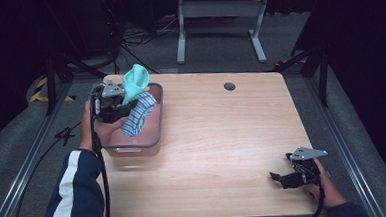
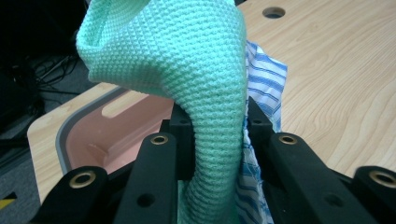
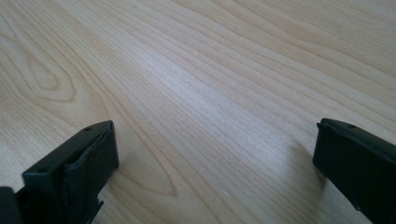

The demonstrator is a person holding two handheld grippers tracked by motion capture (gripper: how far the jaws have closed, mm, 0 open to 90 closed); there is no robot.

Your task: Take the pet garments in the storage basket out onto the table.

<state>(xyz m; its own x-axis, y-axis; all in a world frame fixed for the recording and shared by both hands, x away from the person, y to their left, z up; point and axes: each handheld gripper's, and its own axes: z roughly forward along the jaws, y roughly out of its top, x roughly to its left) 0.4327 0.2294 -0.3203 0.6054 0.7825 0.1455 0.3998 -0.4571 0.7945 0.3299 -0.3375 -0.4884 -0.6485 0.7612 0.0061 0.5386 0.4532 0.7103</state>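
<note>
left gripper has its jaws clamped tight on a mint green waffle cloth, which rises over the pink bin at the table's far left corner and blocks most of the left gripper view, so the pinch spot itself is hard to make out. a blue striped cloth sits half in the bin, draped against the gripper, its lower end hidden behind the mint one. right gripper rests near the front right edge, jaws wide apart with just bare wood between them.
</note>
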